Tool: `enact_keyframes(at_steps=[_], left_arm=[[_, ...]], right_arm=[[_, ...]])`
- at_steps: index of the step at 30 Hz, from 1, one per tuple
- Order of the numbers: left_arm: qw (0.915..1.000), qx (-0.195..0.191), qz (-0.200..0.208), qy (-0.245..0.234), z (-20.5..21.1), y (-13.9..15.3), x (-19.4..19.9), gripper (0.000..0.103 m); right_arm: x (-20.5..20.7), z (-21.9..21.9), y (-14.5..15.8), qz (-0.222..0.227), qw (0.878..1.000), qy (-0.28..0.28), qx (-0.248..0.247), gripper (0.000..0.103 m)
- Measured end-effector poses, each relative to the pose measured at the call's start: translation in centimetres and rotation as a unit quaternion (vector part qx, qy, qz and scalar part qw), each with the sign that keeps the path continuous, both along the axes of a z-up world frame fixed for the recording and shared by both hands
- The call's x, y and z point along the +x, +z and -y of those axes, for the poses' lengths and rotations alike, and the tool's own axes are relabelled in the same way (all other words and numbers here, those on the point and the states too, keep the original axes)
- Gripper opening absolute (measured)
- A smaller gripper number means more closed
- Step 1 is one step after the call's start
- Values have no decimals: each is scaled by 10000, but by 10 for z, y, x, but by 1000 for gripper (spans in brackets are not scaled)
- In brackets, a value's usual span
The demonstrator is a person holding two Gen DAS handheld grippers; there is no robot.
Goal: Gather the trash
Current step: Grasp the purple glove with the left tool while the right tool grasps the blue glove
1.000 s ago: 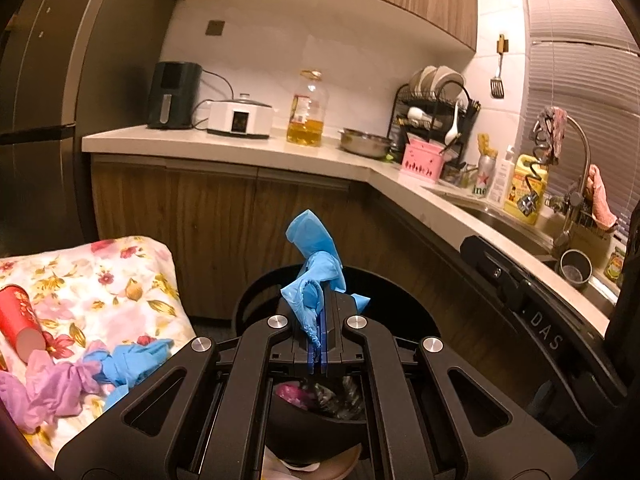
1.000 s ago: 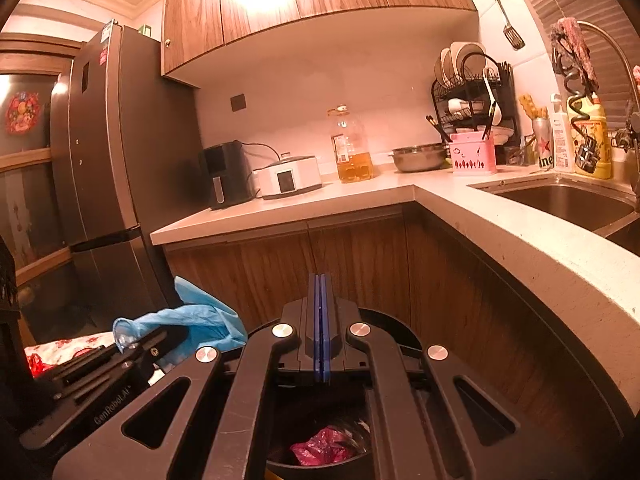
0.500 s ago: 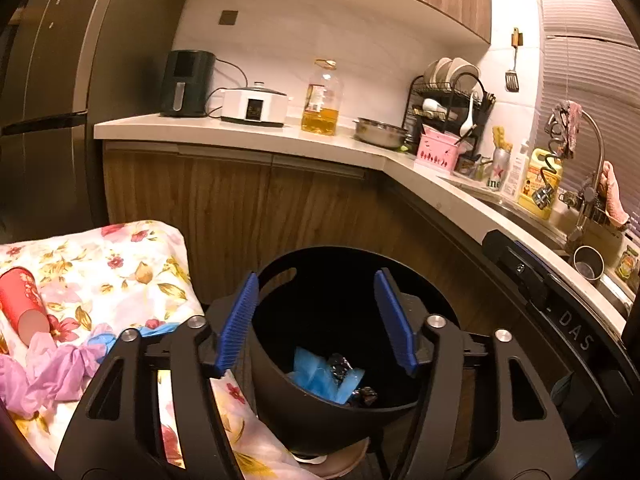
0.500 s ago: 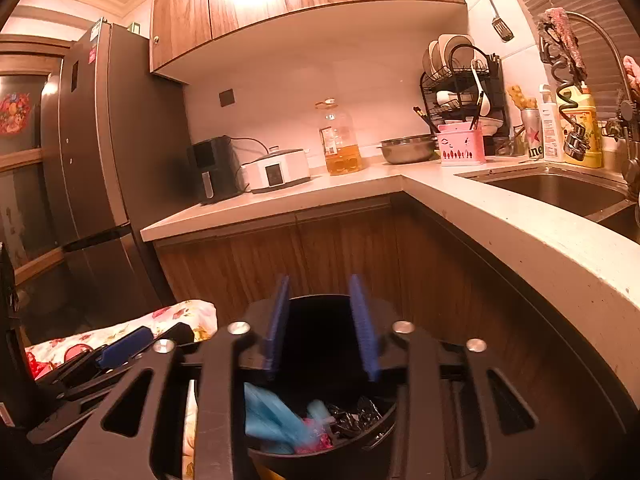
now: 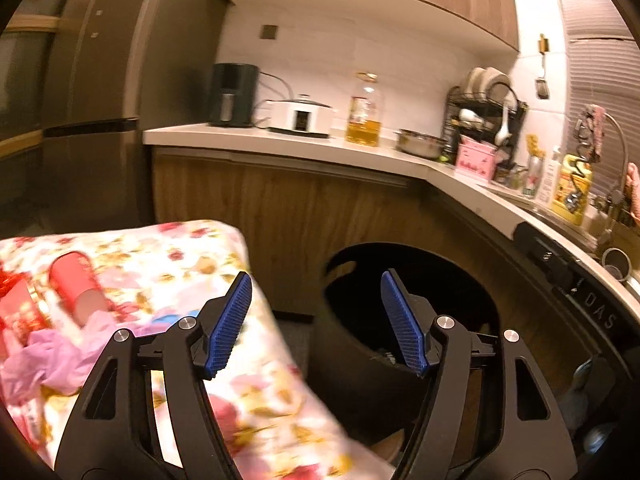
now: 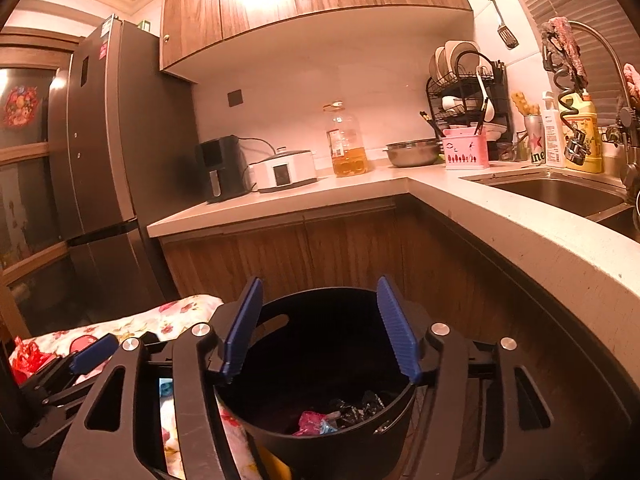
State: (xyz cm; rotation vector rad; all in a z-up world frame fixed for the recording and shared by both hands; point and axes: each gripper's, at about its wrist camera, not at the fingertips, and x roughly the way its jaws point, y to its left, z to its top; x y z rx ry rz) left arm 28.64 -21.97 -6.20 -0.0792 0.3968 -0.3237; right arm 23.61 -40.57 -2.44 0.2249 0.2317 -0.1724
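— So, where do we stand with the left gripper (image 5: 316,322)?

— We see its blue pads spread apart and opening further, with nothing between them. It hangs over the edge of the flowered cloth (image 5: 192,252), and the black bin (image 5: 420,280) sits just to its right, partly behind the right pad.

— And the trash that is left?

— On the cloth, to the left of that claw, we see a red paper cup (image 5: 78,288) lying on its side, a crumpled purple glove (image 5: 52,356) nearer to us, and a red packet (image 5: 18,312) at the far left. A bit of blue shows by the left finger; we cannot tell what it is.

— The right gripper (image 6: 320,326)?

— We find its jaws parting too, empty, held right over the bin's mouth. Below them, at the bottom of the bin (image 6: 320,308), lie a pink wrapper (image 6: 314,420) and some dark crumpled scraps (image 6: 356,402).

— Do we see one claw from the other?

— Yes, the left one shows at the lower left of the right view, over the cloth.
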Motion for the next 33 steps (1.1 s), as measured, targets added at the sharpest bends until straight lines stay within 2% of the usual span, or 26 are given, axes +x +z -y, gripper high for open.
enact_keyframes(at_steps=[7,15,22,27,30,33], left_arm=[[9971,161,46,741,-50,-13,-11,66],[9893,311,-318,1389,-110,-51,-1,66],[9877,161,-613,1426,-135,-64,12,66],[9866,282,-696,1445,-137,-67,25,64],[9854,258,-934,1400,-140,-73,35,58],[9848,234,-1109,1314,-141,-79,41,44]], right_arm=[[-4,-23,-6,-25,9998,193,-2,62],[1,-67,-24,-205,9983,544,-38,62],[14,-104,-38,-376,9961,770,-206,62],[22,-120,-44,-438,9952,834,-256,62],[30,-127,-45,-446,9950,865,-224,62],[36,-136,-47,-421,9948,891,-248,62]])
